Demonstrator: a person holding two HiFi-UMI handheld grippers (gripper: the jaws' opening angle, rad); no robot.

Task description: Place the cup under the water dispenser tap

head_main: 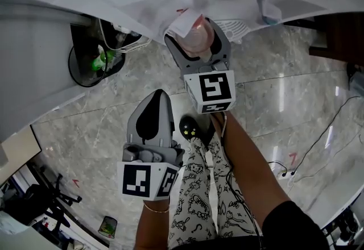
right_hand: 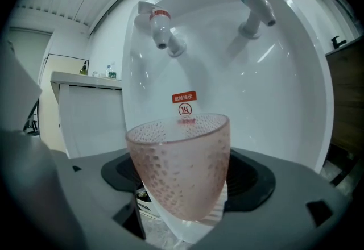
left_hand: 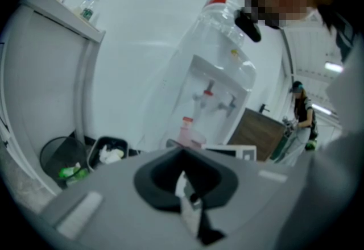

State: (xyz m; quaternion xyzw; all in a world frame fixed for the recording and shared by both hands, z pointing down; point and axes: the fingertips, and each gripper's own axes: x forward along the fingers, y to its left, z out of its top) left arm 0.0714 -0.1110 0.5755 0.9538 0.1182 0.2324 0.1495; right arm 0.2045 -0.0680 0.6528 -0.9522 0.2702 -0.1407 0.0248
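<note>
A frosted pink dimpled cup (right_hand: 179,166) stands upright between the jaws of my right gripper (right_hand: 182,192), which is shut on it. The cup is inside the white recess of the water dispenser (right_hand: 284,90), below and slightly right of the red tap (right_hand: 162,30); the blue tap (right_hand: 256,1) is up to the right. From the head view the cup (head_main: 196,38) and right gripper (head_main: 196,32) are at the dispenser's front (head_main: 227,7). My left gripper (head_main: 154,96) hangs lower over the floor, shut and holding nothing. Its own view shows the dispenser (left_hand: 213,95) and cup (left_hand: 186,129) ahead.
A black wire bin (head_main: 91,64) with green rubbish and a black tub (head_main: 122,38) stand left of the dispenser. A white counter (head_main: 34,44) runs along the left. Cables (head_main: 307,152) lie on the marble floor at right. A brown cabinet (head_main: 341,33) is at far right.
</note>
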